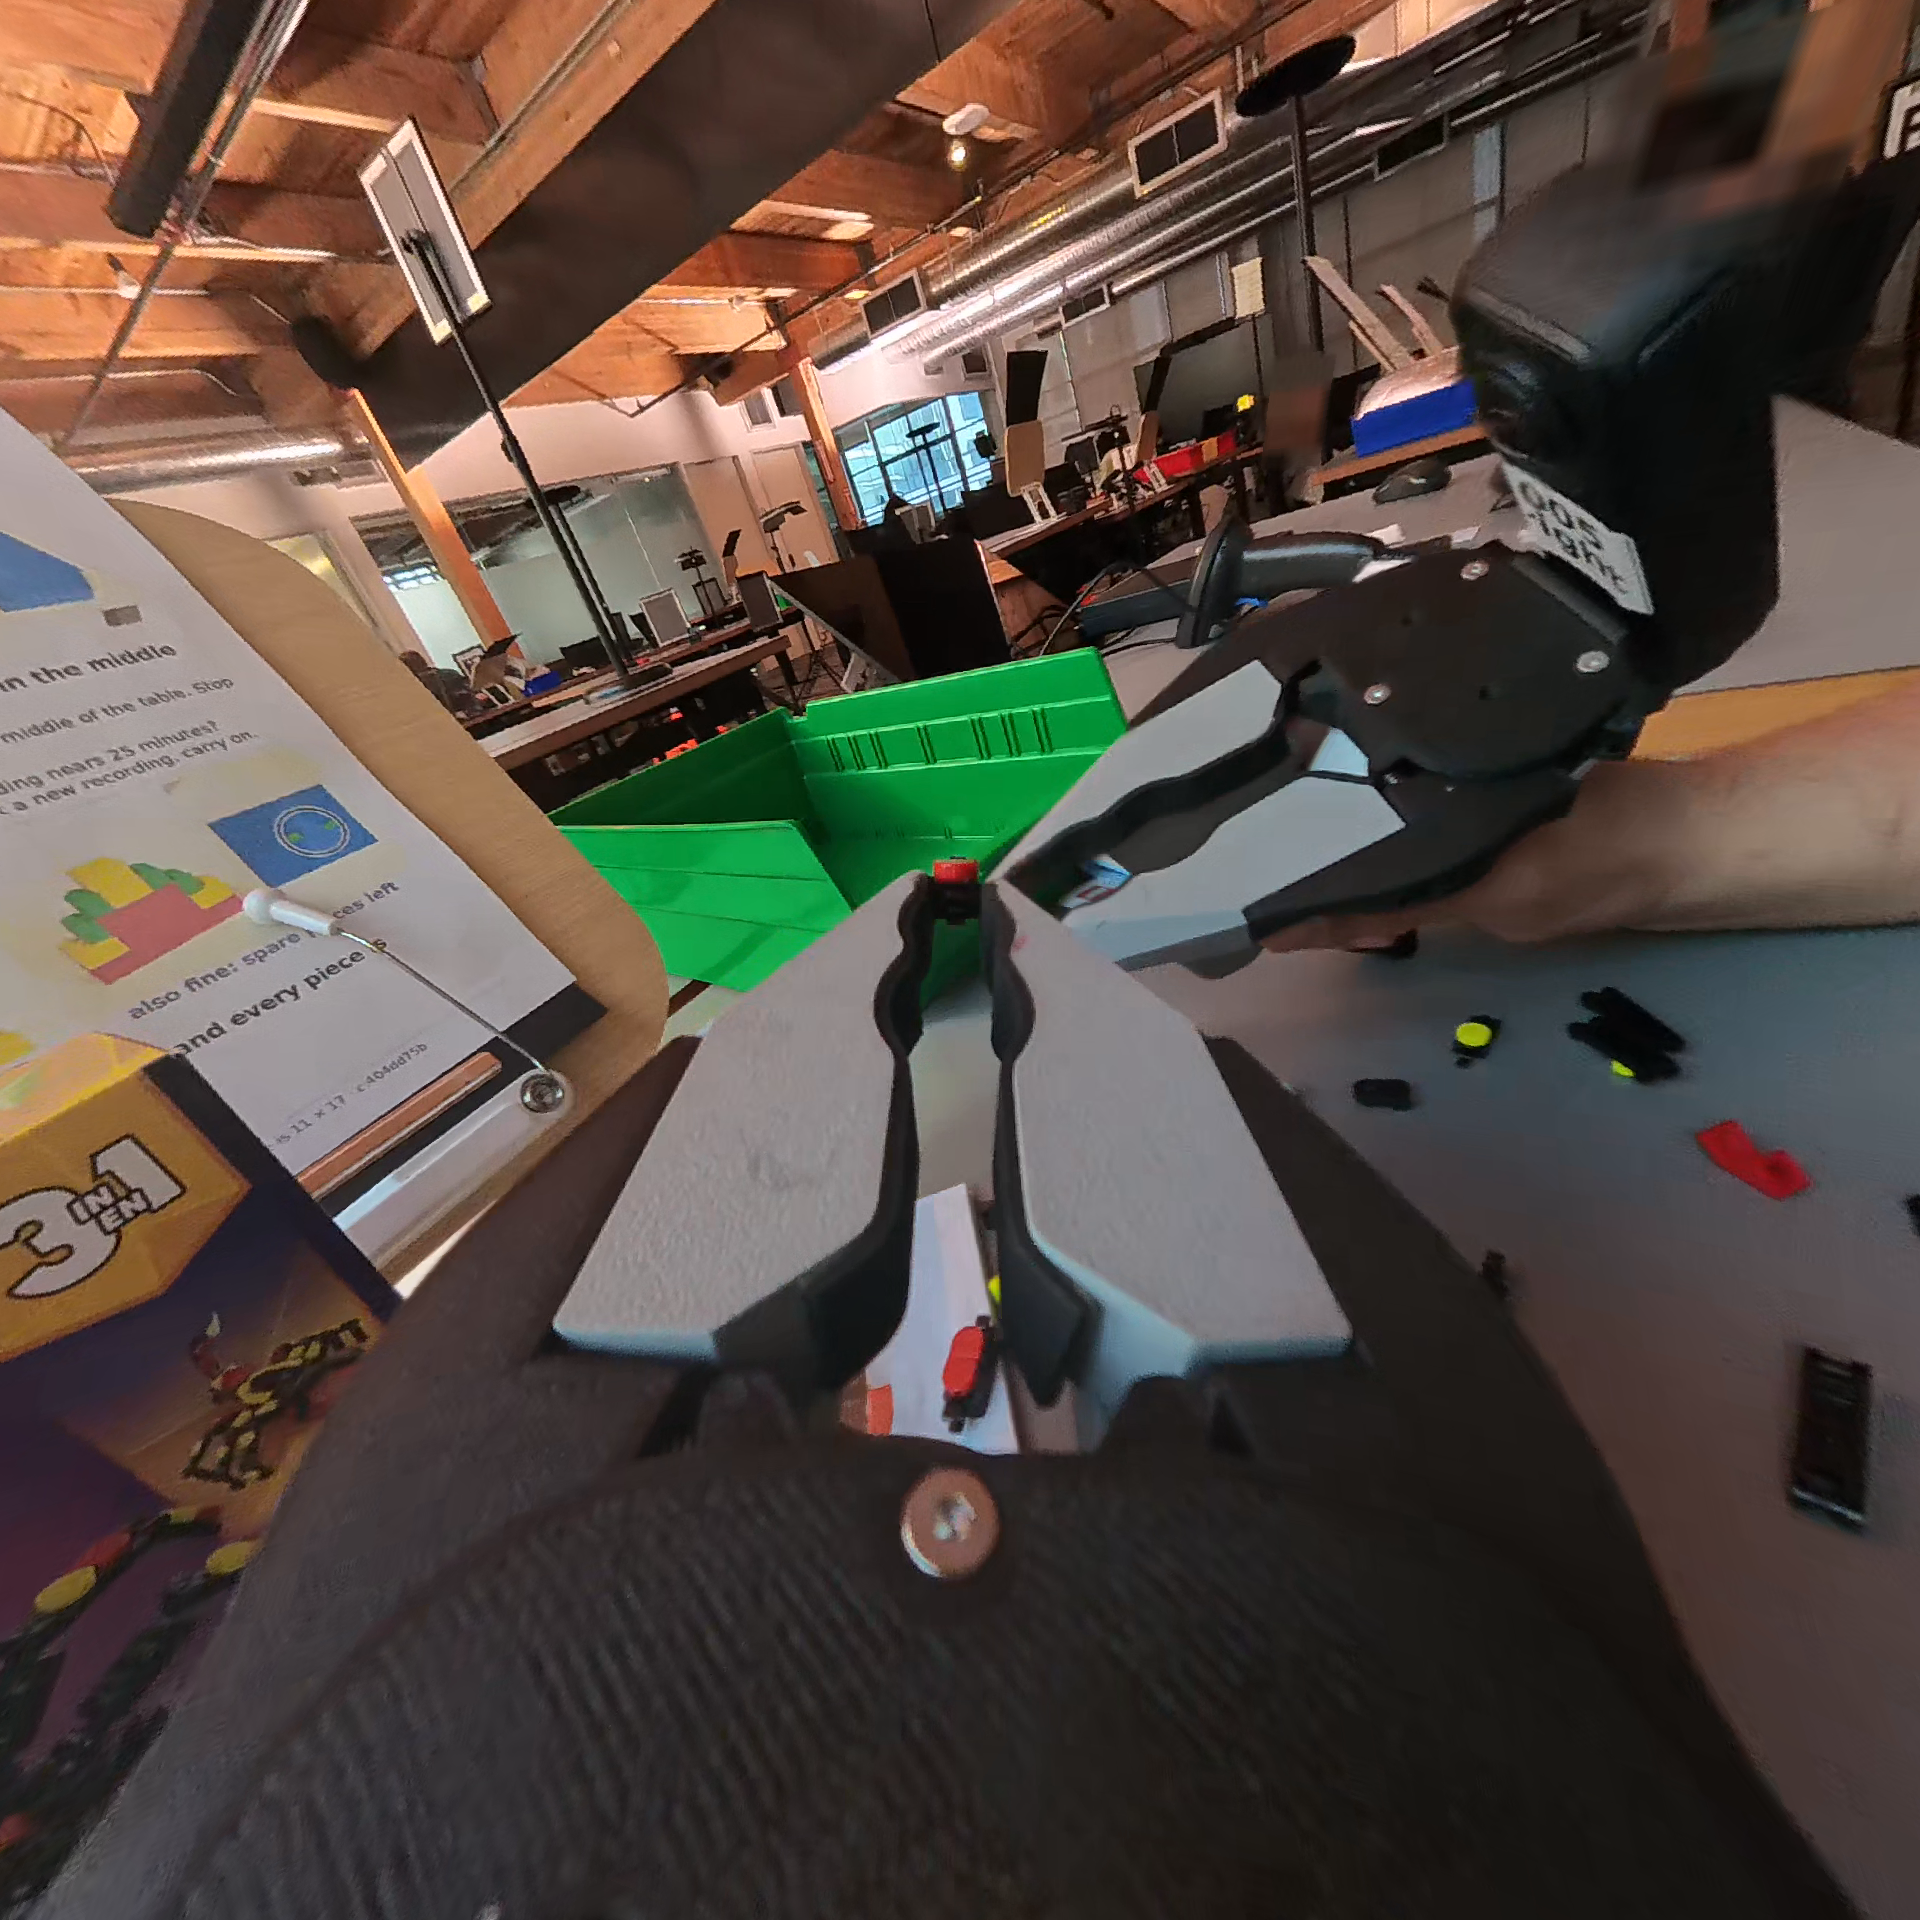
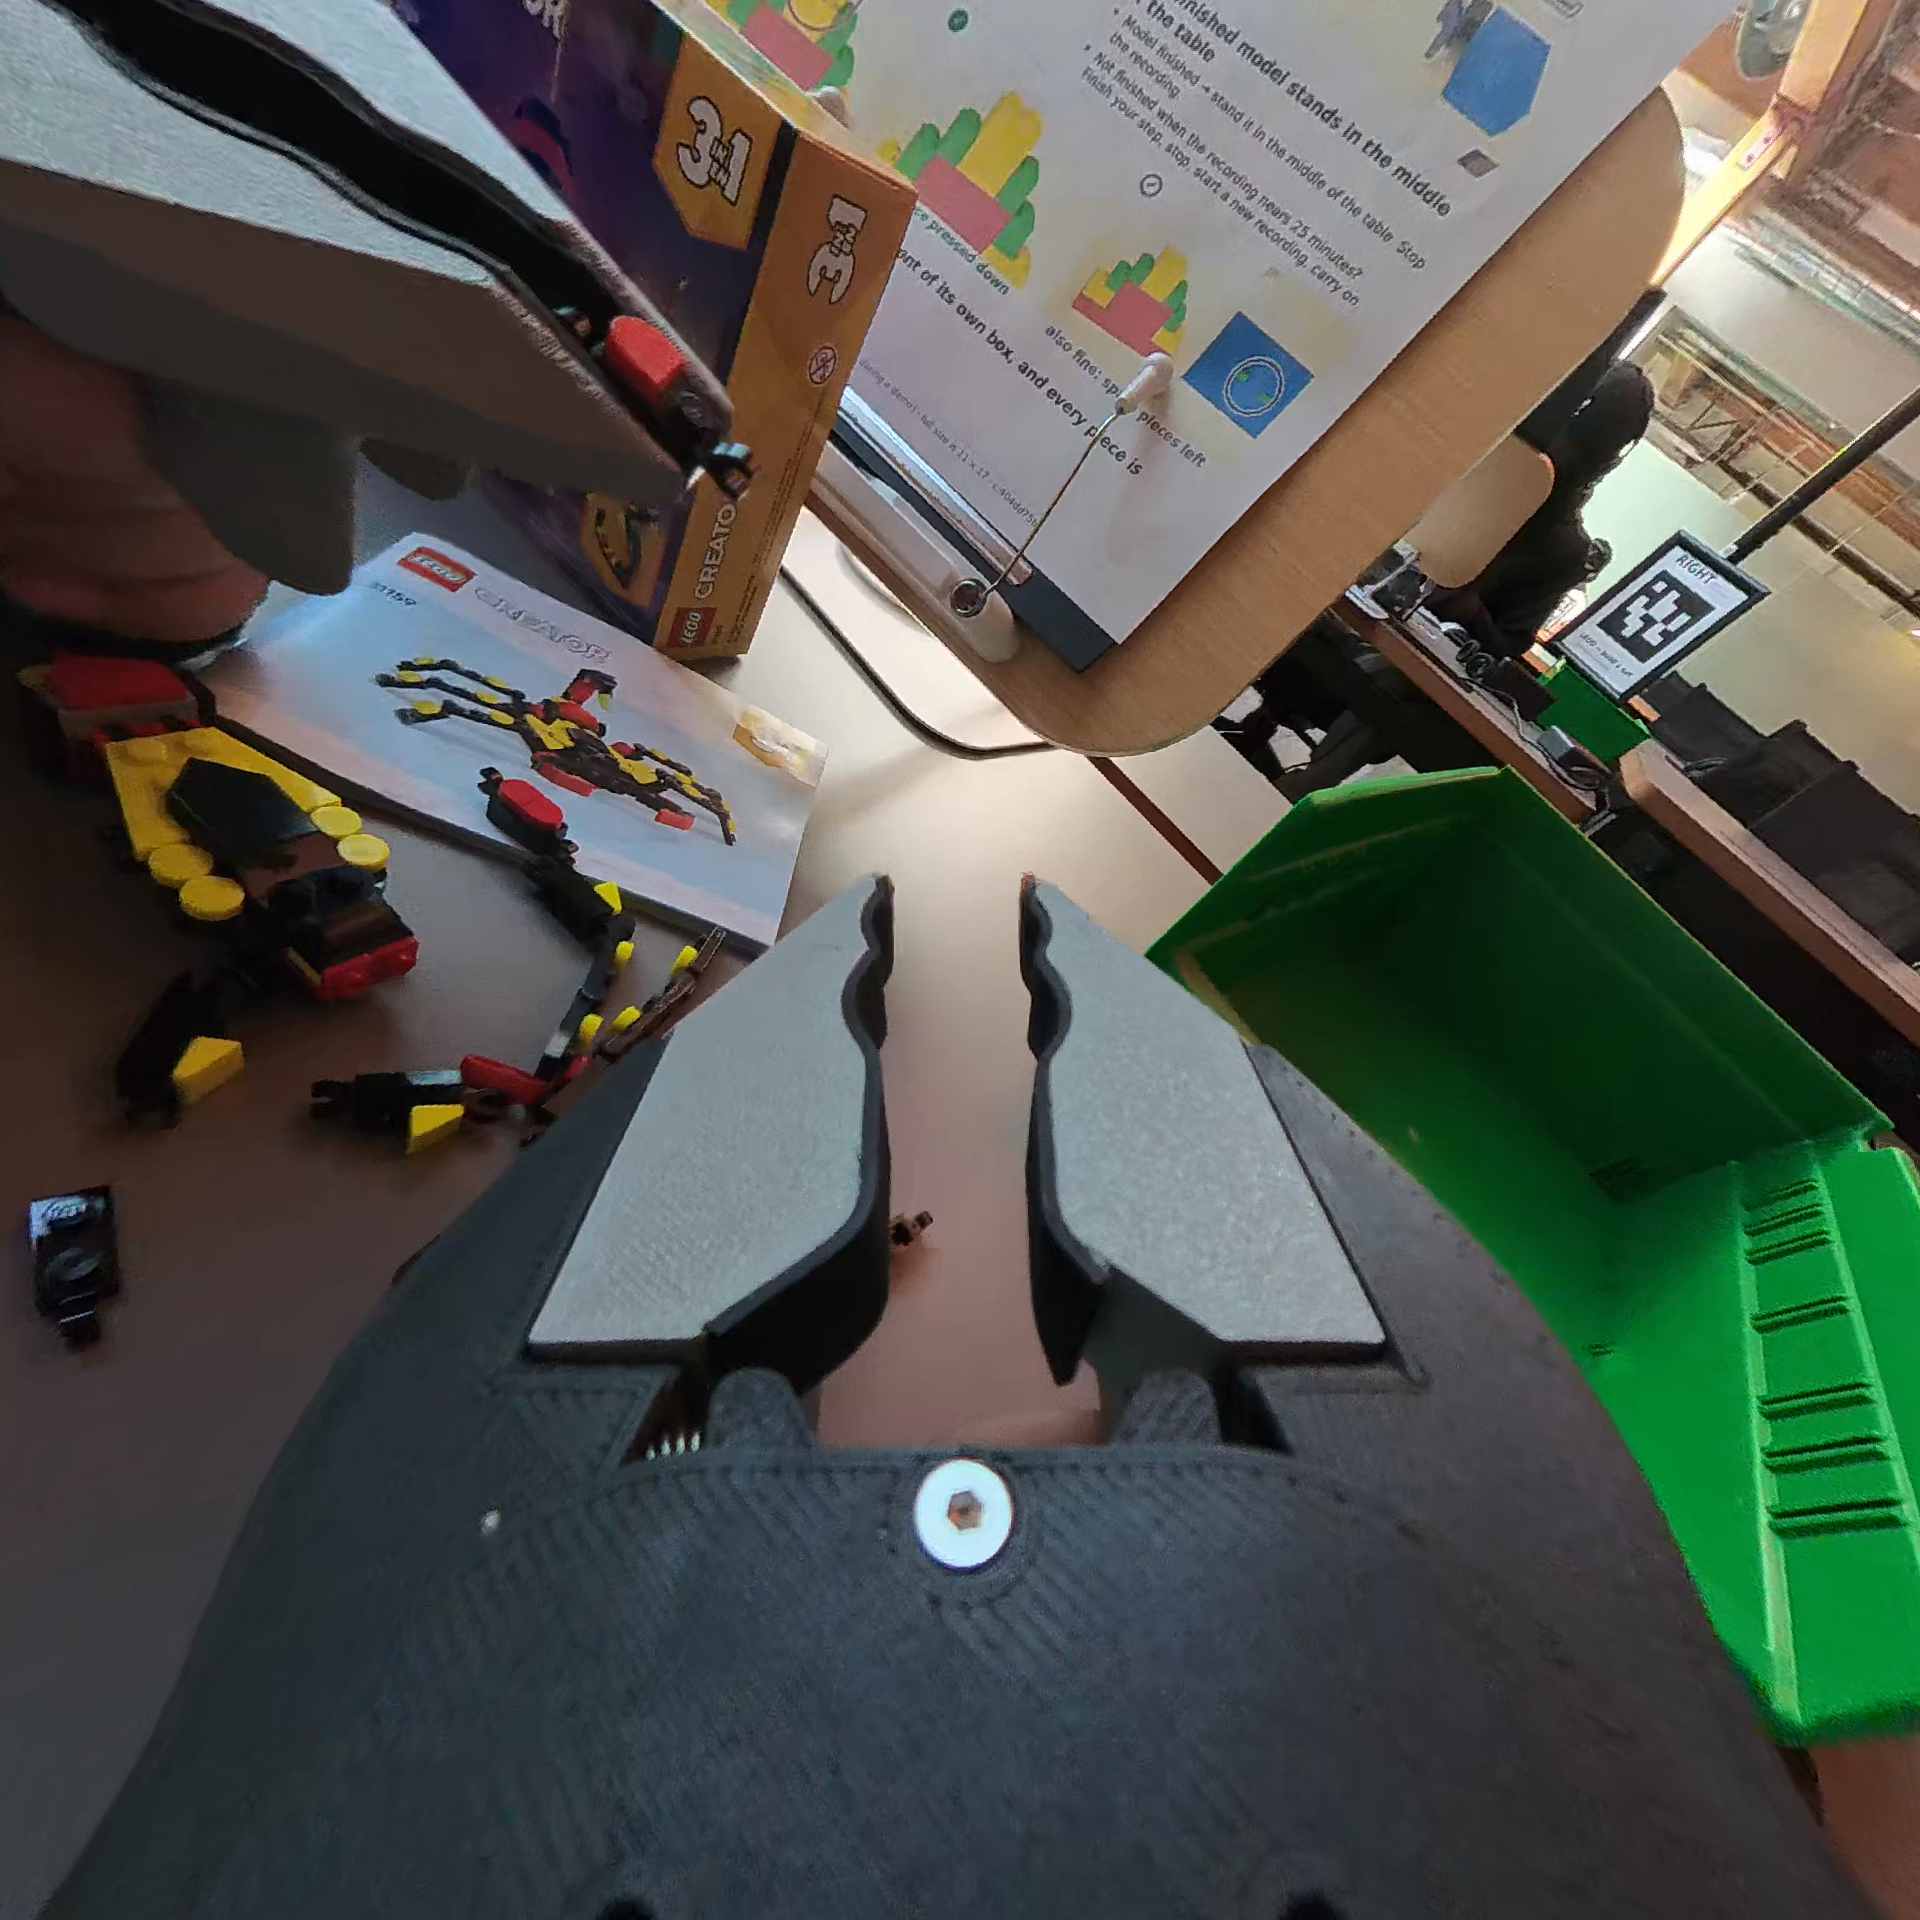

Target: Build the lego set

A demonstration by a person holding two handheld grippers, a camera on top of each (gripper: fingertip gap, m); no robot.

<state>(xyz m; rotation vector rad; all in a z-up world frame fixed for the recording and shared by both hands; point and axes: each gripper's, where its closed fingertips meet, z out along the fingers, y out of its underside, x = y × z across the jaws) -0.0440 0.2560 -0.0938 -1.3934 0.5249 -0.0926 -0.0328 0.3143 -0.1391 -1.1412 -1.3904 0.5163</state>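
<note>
My left gripper (image 1: 952, 909) is shut on a small red-and-black brick piece (image 1: 953, 883), pinched at the very fingertips, in front of the green bin (image 1: 727, 883). The right wrist view shows it at the upper left, with the red-topped piece (image 2: 649, 364) between its pads and a black clip sticking out at the tip. My right gripper (image 2: 956, 904) is open and empty above the bare table, between a building booklet (image 2: 623, 727) and the green bin (image 2: 1558, 1039). It also shows in the left wrist view (image 1: 1122, 904), close to the right of my left fingertips.
A partly built black, yellow and red model (image 2: 260, 862) and loose bricks (image 2: 416, 1112) lie at the left. More loose pieces (image 1: 1621, 1029) and a red part (image 1: 1756, 1158) lie on the grey table. A toy box (image 2: 727, 260) and a wooden board with an instruction sheet (image 2: 1247, 312) stand behind. Some 8 cm of space lies between my two pairs of fingers.
</note>
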